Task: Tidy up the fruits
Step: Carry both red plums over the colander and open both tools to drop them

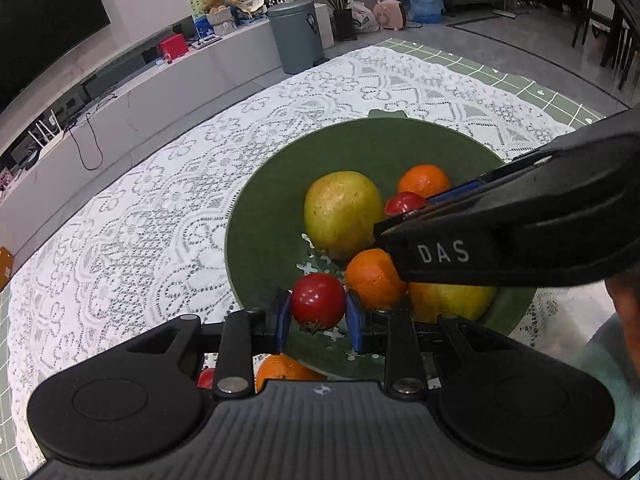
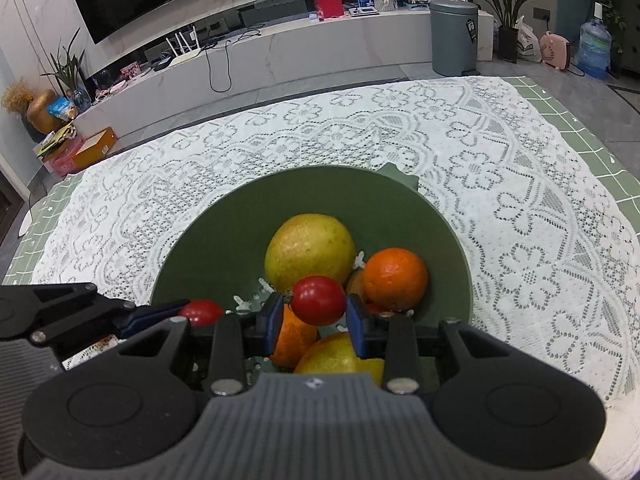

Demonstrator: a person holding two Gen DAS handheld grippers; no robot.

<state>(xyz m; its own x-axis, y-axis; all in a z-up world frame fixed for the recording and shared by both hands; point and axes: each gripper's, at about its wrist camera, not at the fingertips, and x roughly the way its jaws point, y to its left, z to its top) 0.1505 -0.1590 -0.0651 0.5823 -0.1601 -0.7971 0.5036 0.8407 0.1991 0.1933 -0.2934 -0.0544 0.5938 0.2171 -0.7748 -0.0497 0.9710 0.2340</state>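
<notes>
A green bowl point(image 1: 360, 144) point(image 2: 224, 240) sits on a white lace cloth and holds two yellow pears, oranges and red fruits. My left gripper point(image 1: 319, 314) is shut on a small red fruit point(image 1: 318, 300) over the bowl's near edge. My right gripper point(image 2: 316, 314) is shut on another small red fruit point(image 2: 319, 300) above the pile. The right gripper also reaches in from the right in the left wrist view, over an orange point(image 1: 372, 278) and a pear point(image 1: 342, 210). The left gripper with its fruit point(image 2: 201, 312) shows at the left in the right wrist view.
An orange point(image 1: 280, 370) and a red fruit point(image 1: 207, 378) lie on the cloth under my left gripper, outside the bowl. The lace cloth point(image 2: 520, 184) covers a green checked mat point(image 2: 592, 136). A grey bin point(image 2: 454, 36) and a low TV bench stand beyond the table.
</notes>
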